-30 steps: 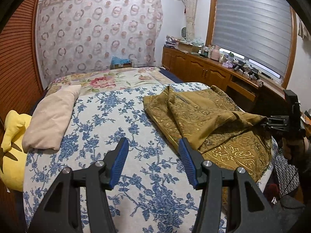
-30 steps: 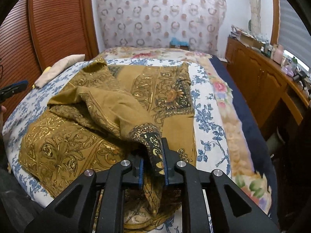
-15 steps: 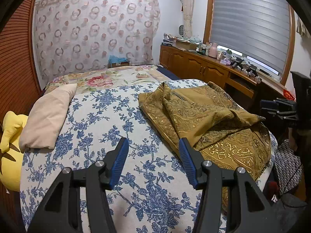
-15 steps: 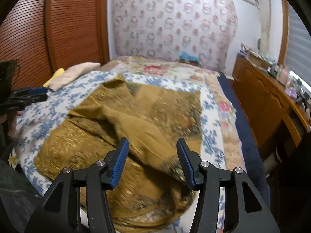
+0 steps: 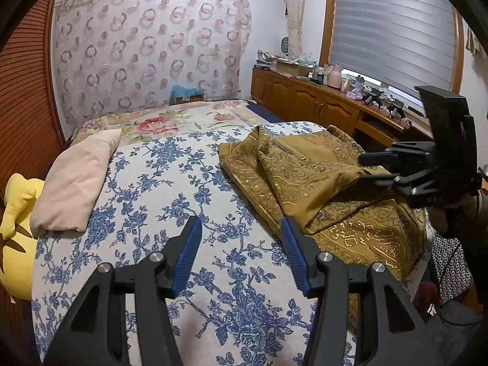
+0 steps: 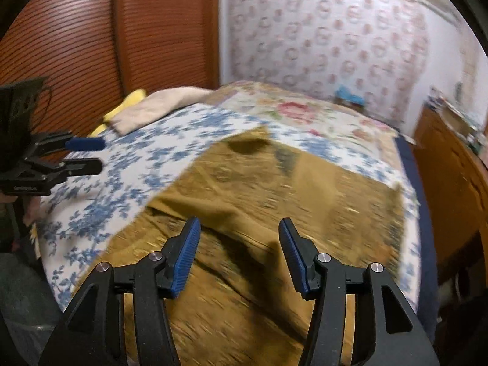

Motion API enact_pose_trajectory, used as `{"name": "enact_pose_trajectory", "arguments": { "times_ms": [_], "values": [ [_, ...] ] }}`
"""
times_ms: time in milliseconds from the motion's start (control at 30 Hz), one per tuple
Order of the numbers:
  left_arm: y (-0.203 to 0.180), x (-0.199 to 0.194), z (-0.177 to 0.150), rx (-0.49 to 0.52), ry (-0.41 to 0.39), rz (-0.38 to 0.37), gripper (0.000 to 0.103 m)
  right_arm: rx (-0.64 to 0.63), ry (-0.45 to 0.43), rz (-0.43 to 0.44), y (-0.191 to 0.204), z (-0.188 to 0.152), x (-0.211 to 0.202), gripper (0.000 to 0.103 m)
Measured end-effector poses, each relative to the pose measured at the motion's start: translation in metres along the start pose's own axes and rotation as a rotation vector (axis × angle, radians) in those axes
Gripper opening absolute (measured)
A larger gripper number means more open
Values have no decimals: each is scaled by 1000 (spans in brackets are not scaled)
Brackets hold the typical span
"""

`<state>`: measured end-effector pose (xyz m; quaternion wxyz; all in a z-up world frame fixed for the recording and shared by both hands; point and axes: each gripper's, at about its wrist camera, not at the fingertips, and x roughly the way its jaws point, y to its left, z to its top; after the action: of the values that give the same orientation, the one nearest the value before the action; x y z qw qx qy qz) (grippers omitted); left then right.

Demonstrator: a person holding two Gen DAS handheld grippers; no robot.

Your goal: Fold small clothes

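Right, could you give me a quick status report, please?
Left gripper open over bedspread, empty. Right gripper open above gold garment, empty. Garment partly folded. Pillow well clear.

black grippers with blue ribbed pads

the left gripper (image 5: 241,244) has two matte black plastic arms with triangular cut-outs, each ending in a finger faced with a blue ribbed pad (image 5: 187,256). round silver screw heads sit at the joints, two on each side. the right gripper (image 6: 239,244) is built the same: black arms, blue ribbed pads (image 6: 186,257), four silver screws. from the side, each unit shows a black boxy block behind the fingers, and small pale lettering marks the left one's body, too small to read.
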<state>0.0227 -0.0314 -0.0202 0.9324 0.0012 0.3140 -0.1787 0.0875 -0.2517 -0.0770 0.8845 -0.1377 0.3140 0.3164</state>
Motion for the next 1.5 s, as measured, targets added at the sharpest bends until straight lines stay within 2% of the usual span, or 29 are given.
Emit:
{"name": "enact_pose_trajectory", "arguments": {
  "times_ms": [167,233,467,533,567,600,700,833,967,1000,1033,1067,1200,1267,1500],
  "values": [
    [8,-4,-5,-15,-1,10,53,-78,45,57,27,13,29,55],
    [12,-6,-6,-23,-1,15,53,-90,74,115,34,16,40,54],
    [22,-7,-13,-43,10,18,53,-144,156,173,51,19,67,43],
    [23,-7,-14,-45,10,17,53,-160,179,164,55,18,76,38],
    [23,-7,-14,-46,11,17,53,-164,184,167,57,18,77,28],
    [24,-7,-14,-47,11,17,53,-167,182,171,58,18,77,13],
    [26,-7,-15,-50,12,17,53,-169,164,179,62,22,74,6],
    [26,-8,-16,-56,12,18,53,-120,122,219,64,33,66,5],
    [26,-9,-16,-55,13,17,53,-54,69,261,57,43,58,7],
    [26,-8,-15,-55,13,17,53,-43,59,283,56,45,55,17],
    [27,-9,-16,-54,13,16,53,-45,49,267,55,46,52,24],
    [27,-9,-16,-53,14,14,53,-56,46,230,55,46,50,40],
    [24,-6,-16,-50,16,8,53,-84,64,188,53,41,49,52],
    [23,-5,-17,-49,19,5,53,-96,87,166,53,36,53,54],
    [18,-1,-16,-43,28,0,53,-114,154,176,58,20,67,54]
  ]
}}
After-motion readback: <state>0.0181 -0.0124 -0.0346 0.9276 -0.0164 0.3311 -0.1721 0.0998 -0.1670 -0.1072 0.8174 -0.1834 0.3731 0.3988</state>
